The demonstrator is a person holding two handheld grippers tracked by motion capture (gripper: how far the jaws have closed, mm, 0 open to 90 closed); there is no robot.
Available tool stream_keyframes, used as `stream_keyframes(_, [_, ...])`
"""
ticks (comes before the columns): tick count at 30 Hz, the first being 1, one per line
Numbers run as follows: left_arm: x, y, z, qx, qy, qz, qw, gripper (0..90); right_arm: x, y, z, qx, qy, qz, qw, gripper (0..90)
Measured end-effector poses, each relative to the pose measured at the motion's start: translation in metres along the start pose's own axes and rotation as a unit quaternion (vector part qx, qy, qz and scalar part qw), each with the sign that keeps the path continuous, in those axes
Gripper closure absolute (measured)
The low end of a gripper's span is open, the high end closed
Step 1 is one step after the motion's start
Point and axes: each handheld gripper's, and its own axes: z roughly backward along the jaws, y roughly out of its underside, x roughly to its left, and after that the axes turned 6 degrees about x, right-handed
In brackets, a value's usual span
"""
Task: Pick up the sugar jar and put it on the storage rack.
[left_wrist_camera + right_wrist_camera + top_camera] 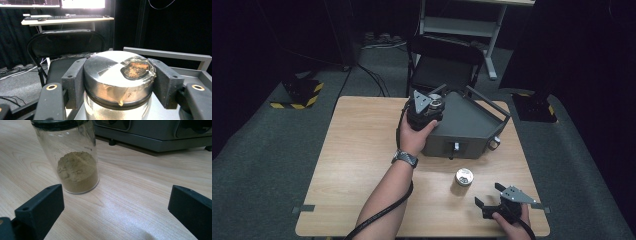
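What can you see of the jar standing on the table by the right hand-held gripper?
The jar is clear glass, round and upright on the wooden table, with a dark band under a shiny metal lid. Tan powder fills roughly its bottom third, heaped a little. It stands free in front of the grey box, ahead of the open right hand-held gripper, touching neither.

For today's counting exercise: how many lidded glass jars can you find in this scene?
2. One jar is clamped in the left claw over the grey tray; the other jar stands on the table, ahead of the right claw.
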Motion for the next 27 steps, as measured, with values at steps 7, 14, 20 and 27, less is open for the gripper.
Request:
stream_keyframes(7, [-0.0013, 0.0034, -0.0054, 0.002, 0.001, 0.001, 1.0, 35.1, -0.0002, 0.0003, 0.0001, -0.001, -0.001, 0.0, 1.0, 0.3])
stream_keyframes(14, [-0.0024, 0.0052, -0.009, 0.004, 0.001, 0.0, 1.0, 35.1, -0.0013, 0.0012, 0.0004, -0.003, -0.001, -0.004, 1.0, 0.3])
stream_keyframes(20, [-0.0013, 0.0074, -0.0095, 0.002, 0.002, 0.004, 1.0, 35.1, -0.0008, 0.0008, 0.0003, -0.002, -0.001, -0.003, 1.0, 0.3])
stream_keyframes(27, [-0.0007, 0.0084, -0.0095, 0.002, 0.004, 0.007, 1.0, 34.9, -0.0006, 0.0006, 0.0002, -0.002, -0.001, -0.002, 1.0, 0.3])
